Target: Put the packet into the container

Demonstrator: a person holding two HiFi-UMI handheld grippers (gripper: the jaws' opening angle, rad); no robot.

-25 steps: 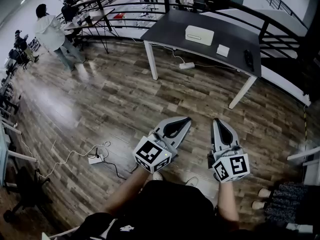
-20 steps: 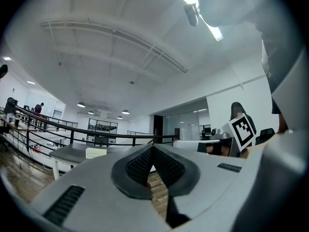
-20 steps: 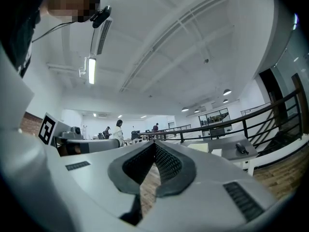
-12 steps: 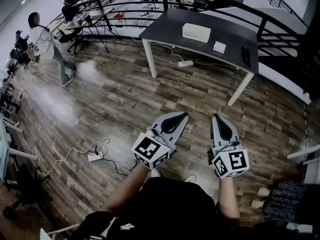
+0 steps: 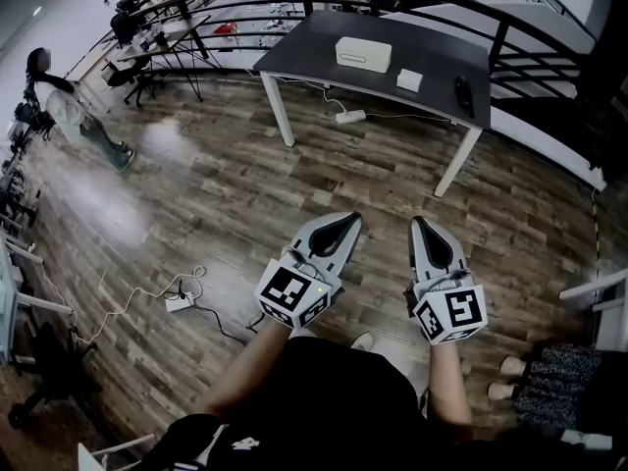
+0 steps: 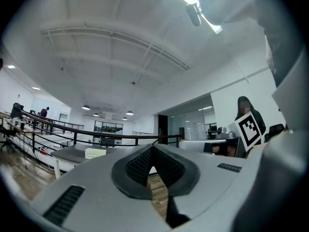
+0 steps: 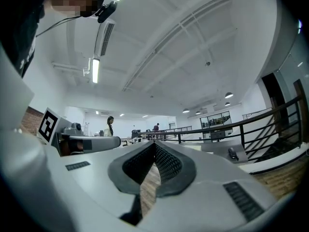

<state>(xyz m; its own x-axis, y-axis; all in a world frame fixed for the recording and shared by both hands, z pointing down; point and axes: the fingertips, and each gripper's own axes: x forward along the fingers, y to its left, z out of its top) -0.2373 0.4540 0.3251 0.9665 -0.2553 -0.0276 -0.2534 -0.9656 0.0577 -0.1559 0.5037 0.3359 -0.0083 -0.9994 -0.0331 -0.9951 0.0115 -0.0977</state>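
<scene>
Not begun yet; L gripper (image 5: 351,217) & R gripper (image 5: 417,221) clenched on nothing, well short of table (image 5: 304,55) w/ packet (image 5: 410,79) near container (image 5: 363,54); approach, pick & drop-in all left.

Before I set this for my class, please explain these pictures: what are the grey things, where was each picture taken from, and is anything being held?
No robot here: a person holds hand-held tongs in each hand. The head view looks down from a camera on the person's head, showing the left tongs and right tongs above a wooden floor. The other two pictures come from cameras riding on each pair, looking along its jaws. Both pairs are shut and empty. Ahead stands a dark table bearing a white container, a small white packet and a dark object I cannot identify.
</scene>
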